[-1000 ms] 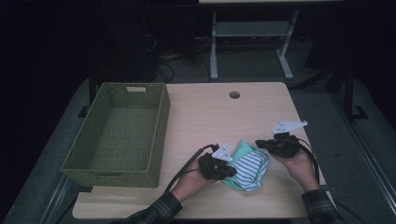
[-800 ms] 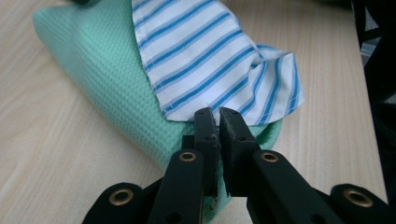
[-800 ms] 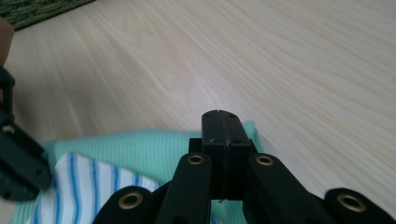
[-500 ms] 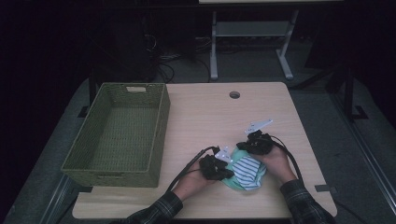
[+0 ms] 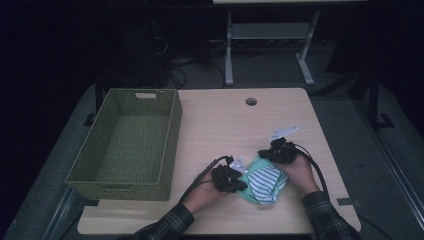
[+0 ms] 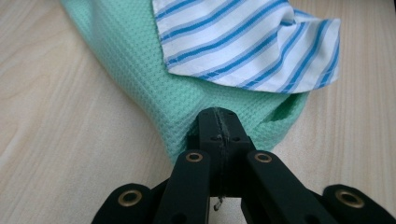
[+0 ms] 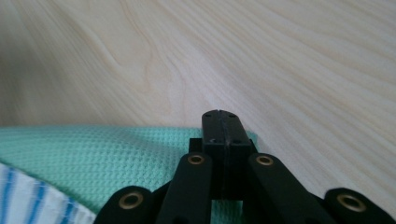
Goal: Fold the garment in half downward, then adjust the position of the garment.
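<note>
green cloth: mint waffle-weave cloth [image 5: 254,187] is seen low and right of centre in the high view, bunched on the table between the two grippers; it spans the upper half of the left gripper view [image 6: 154,79] and the lower left of the right gripper view [image 7: 93,158].
striped cloth: white cloth with blue stripes [image 5: 266,181] is laid on top of the green cloth; it is seen at upper right in the left gripper view [image 6: 243,42] and at the bottom-left corner in the right gripper view [image 7: 32,200].
left gripper: [image 5: 229,178] is found at the lower-left edge of the bundle in the high view. In its own view the jaws [image 6: 219,122] are pressed together, with a fold of the green cloth pinched at the tips.
right gripper: [image 5: 278,150] is found at the upper-right edge of the bundle, grey plate pointing to the upper right. In its own view the jaws [image 7: 224,123] are brought together over the green cloth's edge; the edge appears to be clamped, though the contact is hidden by the jaws.
hands: each gripper is held by a hand, left [image 5: 205,196], right [image 5: 302,173]; plaid sleeves are seen at the bottom edge.
table: light wood top [image 5: 220,125], round hole [image 5: 251,101] near its top edge.
basket: green woven basket [image 5: 172,145] is set on the left of the table, well apart from the cloths; nothing is seen inside it.
</note>
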A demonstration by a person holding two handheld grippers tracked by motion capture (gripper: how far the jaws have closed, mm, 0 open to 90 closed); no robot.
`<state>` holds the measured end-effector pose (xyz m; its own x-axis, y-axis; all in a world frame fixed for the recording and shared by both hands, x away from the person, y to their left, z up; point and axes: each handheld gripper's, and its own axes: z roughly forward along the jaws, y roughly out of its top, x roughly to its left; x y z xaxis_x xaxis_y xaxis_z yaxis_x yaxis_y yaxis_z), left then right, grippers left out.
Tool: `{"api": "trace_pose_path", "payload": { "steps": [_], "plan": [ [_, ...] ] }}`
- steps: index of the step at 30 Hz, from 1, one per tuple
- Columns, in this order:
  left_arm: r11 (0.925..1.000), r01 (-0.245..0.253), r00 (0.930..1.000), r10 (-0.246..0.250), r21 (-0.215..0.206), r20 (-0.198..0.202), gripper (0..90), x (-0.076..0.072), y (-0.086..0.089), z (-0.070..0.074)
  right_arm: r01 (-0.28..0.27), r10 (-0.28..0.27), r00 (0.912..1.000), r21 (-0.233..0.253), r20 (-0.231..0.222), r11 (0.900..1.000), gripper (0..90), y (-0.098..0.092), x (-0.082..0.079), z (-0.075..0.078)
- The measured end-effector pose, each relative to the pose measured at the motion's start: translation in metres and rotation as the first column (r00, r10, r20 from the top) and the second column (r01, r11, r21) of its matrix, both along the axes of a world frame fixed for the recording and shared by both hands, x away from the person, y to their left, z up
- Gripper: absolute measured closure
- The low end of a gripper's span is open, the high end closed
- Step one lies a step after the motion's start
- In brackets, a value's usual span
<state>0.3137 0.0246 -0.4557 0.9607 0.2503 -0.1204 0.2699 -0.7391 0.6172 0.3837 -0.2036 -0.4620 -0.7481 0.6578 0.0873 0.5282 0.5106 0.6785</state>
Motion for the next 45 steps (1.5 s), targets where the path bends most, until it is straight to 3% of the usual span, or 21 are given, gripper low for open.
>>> {"api": "trace_pose_path", "payload": {
  "steps": [2,6,11,19,23,35,45],
  "plan": [
    [1.0000,0.001,1.0000,-0.001,0.002,0.004,88.9,0.001,0.001,0.002,0.007,-0.007,0.9999,0.010,0.014,1.000,90.0,-0.003,-0.001,0.003],
    [0.9983,-0.011,0.9999,0.010,-0.057,-0.010,88.3,-0.001,0.006,0.012,0.025,-0.026,0.9991,0.026,0.034,0.999,90.0,-0.015,-0.005,0.011],
    [0.9954,0.004,0.9995,-0.007,-0.095,-0.032,89.4,-0.012,0.007,0.019,0.042,-0.042,0.9987,0.005,0.030,0.999,90.0,-0.030,-0.011,0.011],
    [0.9941,0.091,0.9926,-0.095,-0.060,-0.076,89.5,-0.032,-0.010,0.005,0.056,-0.056,0.9984,-0.021,0.011,0.998,90.0,-0.046,-0.016,0.003],
    [0.9950,0.098,0.9935,-0.099,-0.020,-0.056,89.5,-0.033,-0.015,-0.001,0.048,-0.048,0.9988,-0.018,0.001,0.999,90.0,-0.046,-0.017,0.001],
    [0.9998,0.019,0.9994,-0.019,0.001,-0.029,89.6,-0.015,-0.003,-0.004,0.018,-0.018,0.9998,-0.029,-0.012,0.999,90.0,-0.045,-0.027,0.000],
    [0.9975,-0.071,0.9975,0.070,0.008,0.002,89.6,0.005,0.009,-0.004,0.012,-0.013,0.9994,-0.028,-0.032,1.000,90.0,-0.053,-0.047,-0.002]
  ]
}}
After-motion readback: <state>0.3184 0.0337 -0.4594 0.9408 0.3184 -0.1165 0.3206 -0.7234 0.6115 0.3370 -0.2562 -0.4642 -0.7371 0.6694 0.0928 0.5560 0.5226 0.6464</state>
